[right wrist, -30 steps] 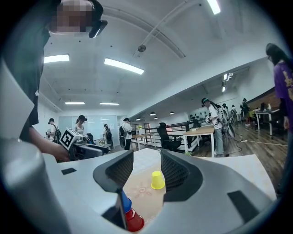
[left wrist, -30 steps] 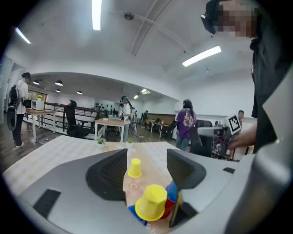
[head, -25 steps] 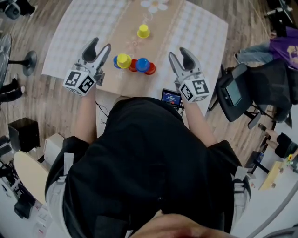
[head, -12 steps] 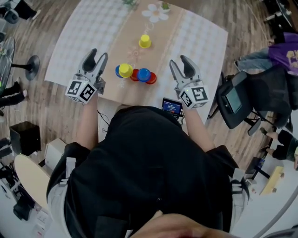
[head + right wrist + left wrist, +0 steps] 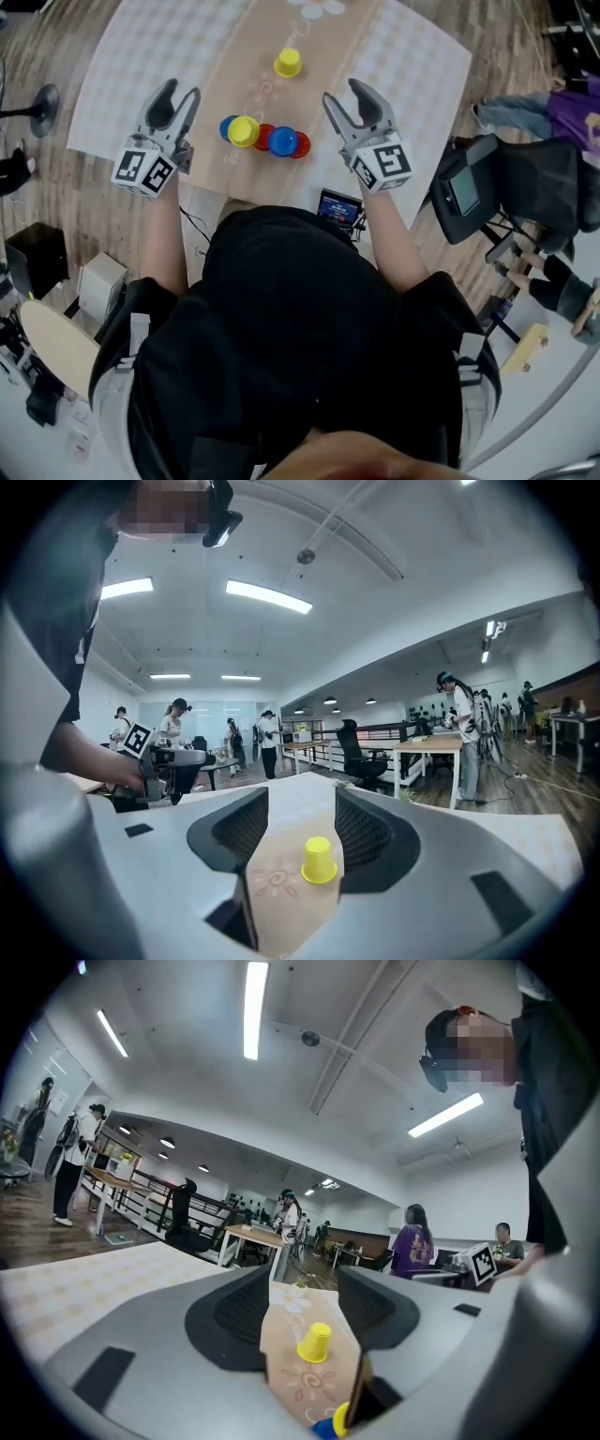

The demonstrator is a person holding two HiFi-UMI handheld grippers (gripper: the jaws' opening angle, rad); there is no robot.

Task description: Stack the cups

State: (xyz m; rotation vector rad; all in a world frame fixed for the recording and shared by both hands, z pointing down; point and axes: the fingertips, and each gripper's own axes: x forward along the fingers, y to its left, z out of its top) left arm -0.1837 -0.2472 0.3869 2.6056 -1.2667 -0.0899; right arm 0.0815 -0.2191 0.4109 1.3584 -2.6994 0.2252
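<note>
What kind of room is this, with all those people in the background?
Probably an open-plan office or workshop: long ceiling lights, desks, a black office chair and several people standing about.

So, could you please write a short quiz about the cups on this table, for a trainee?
1. True or false: the lone yellow plastic cup stands upside down on the beige table runner.
2. Which colour is missing among the small plastic cups of the near cluster? A red, B green, C blue.
3. In the head view, that group's rightmost cup is ___.
Key: 1 true; 2 B; 3 red.
</note>
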